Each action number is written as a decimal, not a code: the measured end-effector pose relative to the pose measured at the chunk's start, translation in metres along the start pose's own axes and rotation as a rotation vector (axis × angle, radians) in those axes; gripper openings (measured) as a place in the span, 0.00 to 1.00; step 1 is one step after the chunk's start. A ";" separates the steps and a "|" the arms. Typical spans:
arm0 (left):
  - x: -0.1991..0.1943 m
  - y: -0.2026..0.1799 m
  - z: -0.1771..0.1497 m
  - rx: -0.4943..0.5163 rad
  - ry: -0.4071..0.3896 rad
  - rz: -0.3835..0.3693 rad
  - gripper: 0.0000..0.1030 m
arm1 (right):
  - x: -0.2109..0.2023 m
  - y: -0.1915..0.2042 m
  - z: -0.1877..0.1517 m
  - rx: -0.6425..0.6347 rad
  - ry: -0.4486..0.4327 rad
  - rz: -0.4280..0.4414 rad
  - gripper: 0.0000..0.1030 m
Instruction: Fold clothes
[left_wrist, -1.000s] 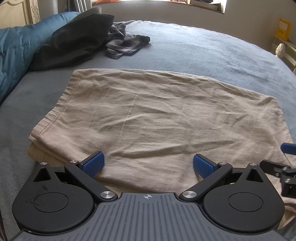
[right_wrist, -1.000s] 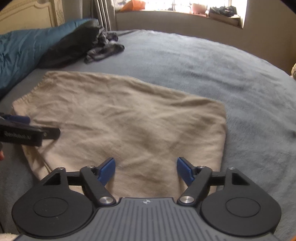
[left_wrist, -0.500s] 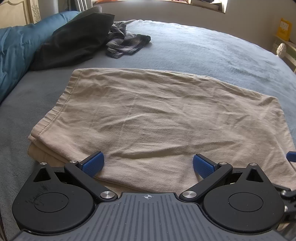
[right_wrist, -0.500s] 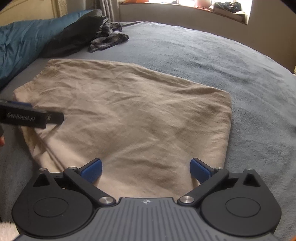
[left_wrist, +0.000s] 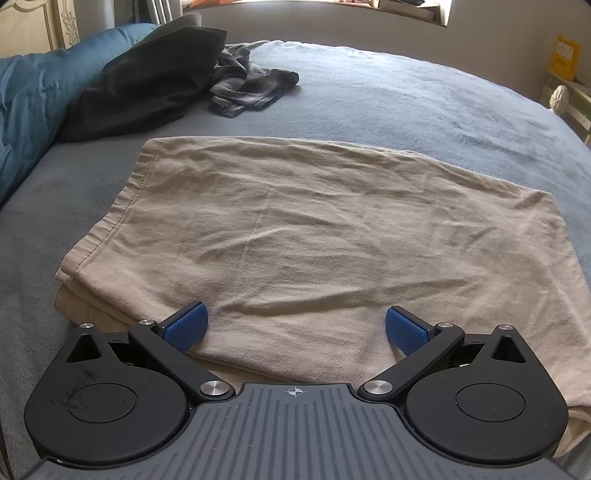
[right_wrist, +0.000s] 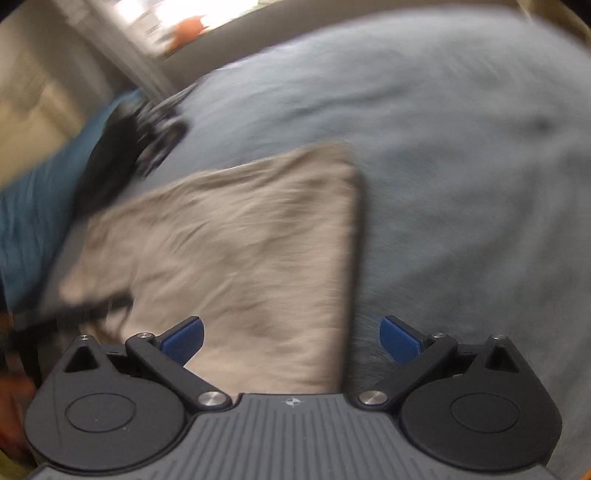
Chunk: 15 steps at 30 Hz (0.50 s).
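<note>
left gripper (left_wrist: 294, 325): jaws wide, empty, over near edge of cloth (left_wrist: 314, 236) | right gripper (right_wrist: 291, 338): jaws wide, empty, at cloth's right edge | cloth: folded flat on bed (left_wrist: 424, 107)

A wide bed (left_wrist: 388, 107) under a grey-blue blanket fills the room. At its head, a cream carved headboard (left_wrist: 33, 26) rises. Beyond the bed's far edge runs a plain grey wall (left_wrist: 332, 22), and above it daylight pours over a window sill (left_wrist: 406, 9). Right of the bed stands a pale shelf (left_wrist: 570, 99) with a yellow box (left_wrist: 563, 55) on top.
</note>
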<state>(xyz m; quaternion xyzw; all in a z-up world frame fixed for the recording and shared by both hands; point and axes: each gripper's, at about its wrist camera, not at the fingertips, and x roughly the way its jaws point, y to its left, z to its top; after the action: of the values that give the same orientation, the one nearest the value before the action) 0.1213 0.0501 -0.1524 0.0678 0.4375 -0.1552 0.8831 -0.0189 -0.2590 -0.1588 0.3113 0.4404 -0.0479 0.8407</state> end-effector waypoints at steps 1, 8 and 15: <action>0.000 0.000 0.000 0.002 -0.002 -0.001 1.00 | 0.005 -0.012 0.001 0.068 0.021 0.028 1.00; 0.000 0.000 -0.002 0.008 -0.012 0.002 1.00 | 0.033 -0.024 0.016 0.169 0.055 0.202 0.97; 0.001 0.001 -0.004 0.010 -0.020 -0.004 1.00 | 0.065 -0.025 0.037 0.249 0.045 0.286 0.88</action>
<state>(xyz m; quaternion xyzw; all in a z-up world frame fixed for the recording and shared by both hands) 0.1193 0.0514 -0.1553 0.0698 0.4277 -0.1598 0.8869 0.0377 -0.2871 -0.2050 0.4731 0.4010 0.0249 0.7840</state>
